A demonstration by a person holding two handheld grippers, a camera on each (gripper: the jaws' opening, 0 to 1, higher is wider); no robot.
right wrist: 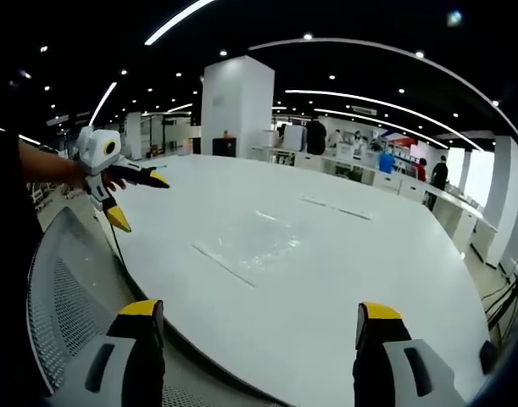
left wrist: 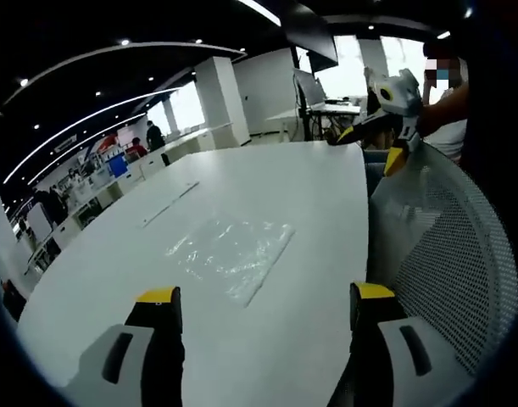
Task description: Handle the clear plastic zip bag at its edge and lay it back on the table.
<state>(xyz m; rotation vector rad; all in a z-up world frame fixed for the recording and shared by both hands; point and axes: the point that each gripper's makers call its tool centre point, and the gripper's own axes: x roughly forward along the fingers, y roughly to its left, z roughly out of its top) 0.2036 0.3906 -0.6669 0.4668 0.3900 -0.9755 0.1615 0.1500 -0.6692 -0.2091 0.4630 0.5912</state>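
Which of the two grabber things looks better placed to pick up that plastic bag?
Probably the left gripper: the zip bag lies on the table just ahead of its open jaws. The right gripper, also open, sits back over the mesh chair.

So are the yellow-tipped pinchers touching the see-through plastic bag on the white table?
Apart. In the left gripper view, the left gripper stands open, with bare white table between its yellow tips and the clear plastic zip bag.

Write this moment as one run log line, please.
zip bag: flat on white table, untouched | left gripper: open, short of bag | right gripper: open, above table edge | mesh chair back beside table
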